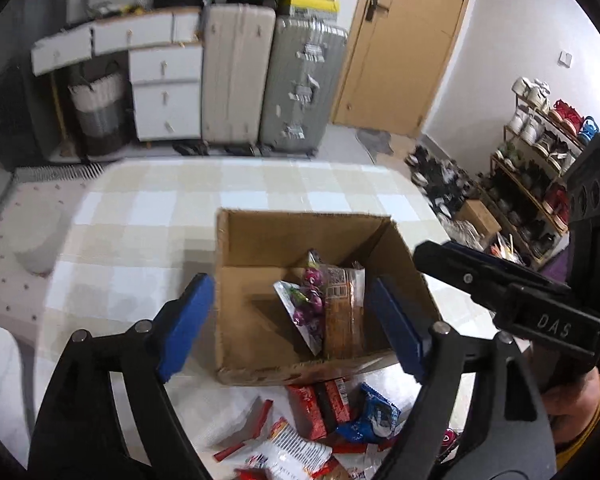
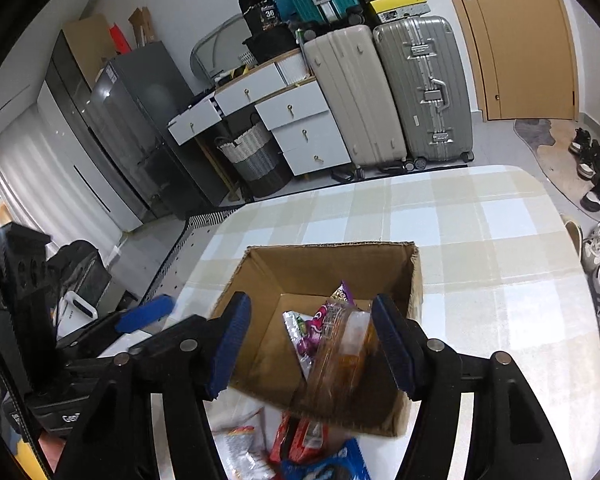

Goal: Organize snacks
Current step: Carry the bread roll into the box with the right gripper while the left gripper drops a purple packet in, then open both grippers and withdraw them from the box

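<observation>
Left wrist view: left gripper [image 1: 288, 326] hangs over the cardboard box [image 1: 260, 240], blue pads [image 1: 186, 326] spread wide, nothing between them. Right gripper [image 1: 460, 264] pokes in from the right edge, "DAS" in raised letters on its black body. Right wrist view: right gripper [image 2: 312, 344] also spread wide and empty, over the near part of the same box [image 2: 320, 264]; left gripper's blue pad [image 2: 144, 316] visible at left. Box sits open-topped on the checked tablecloth [image 1: 160, 208]. Inside, toward its right side, an orange snack pack [image 1: 342, 312] stands on end, long axis running from the near wall toward the far wall, leaning on a purple snack bag [image 1: 308, 304] just left of it, touching; print on both too blurred to read. In the right wrist view the orange pack [image 2: 348, 344] lies between the right gripper's pads but lower, down in the box, untouched, purple bag [image 2: 312, 332] beside it. Loose snacks lie on the cloth just in front of the box's near wall, below the grippers: red packs [image 1: 320, 404], a blue pack [image 1: 376, 416], a white pack [image 1: 296, 448] with red print; lettering unreadable. Background: beige suitcase [image 2: 352, 96], grey suitcase [image 2: 424, 88], white drawers [image 2: 300, 120], brown door [image 2: 528, 40], black cap [image 2: 260, 12] marked "36".
</observation>
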A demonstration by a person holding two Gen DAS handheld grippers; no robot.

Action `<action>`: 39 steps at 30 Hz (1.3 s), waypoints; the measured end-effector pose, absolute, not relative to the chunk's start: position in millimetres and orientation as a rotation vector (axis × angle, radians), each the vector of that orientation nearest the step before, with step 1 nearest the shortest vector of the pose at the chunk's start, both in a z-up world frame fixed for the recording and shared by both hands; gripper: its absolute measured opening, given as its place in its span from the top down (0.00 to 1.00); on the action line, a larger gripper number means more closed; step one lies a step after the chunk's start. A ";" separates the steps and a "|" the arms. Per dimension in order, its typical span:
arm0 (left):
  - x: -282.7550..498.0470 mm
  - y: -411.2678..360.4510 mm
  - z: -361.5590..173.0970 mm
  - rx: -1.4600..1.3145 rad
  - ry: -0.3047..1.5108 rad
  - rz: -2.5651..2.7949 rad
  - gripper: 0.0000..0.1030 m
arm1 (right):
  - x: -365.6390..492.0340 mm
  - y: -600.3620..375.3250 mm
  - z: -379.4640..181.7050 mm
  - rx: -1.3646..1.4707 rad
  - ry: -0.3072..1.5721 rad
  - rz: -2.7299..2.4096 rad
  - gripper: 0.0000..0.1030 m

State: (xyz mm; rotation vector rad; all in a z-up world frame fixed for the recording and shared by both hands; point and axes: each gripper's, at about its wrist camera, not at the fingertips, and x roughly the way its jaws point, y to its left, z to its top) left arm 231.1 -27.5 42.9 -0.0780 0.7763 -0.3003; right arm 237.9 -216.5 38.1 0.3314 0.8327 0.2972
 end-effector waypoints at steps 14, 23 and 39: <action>82.0 10.9 133.8 -0.052 0.561 -0.145 0.01 | 106.4 -207.1 126.9 0.254 0.628 0.312 0.21; -10.8 37.2 141.0 -0.035 0.513 -0.031 0.01 | 16.7 -194.3 147.2 0.227 0.500 0.338 0.06; -68.1 45.1 79.7 -0.016 0.497 -0.040 0.01 | -68.2 -174.0 85.0 0.108 0.405 0.273 0.00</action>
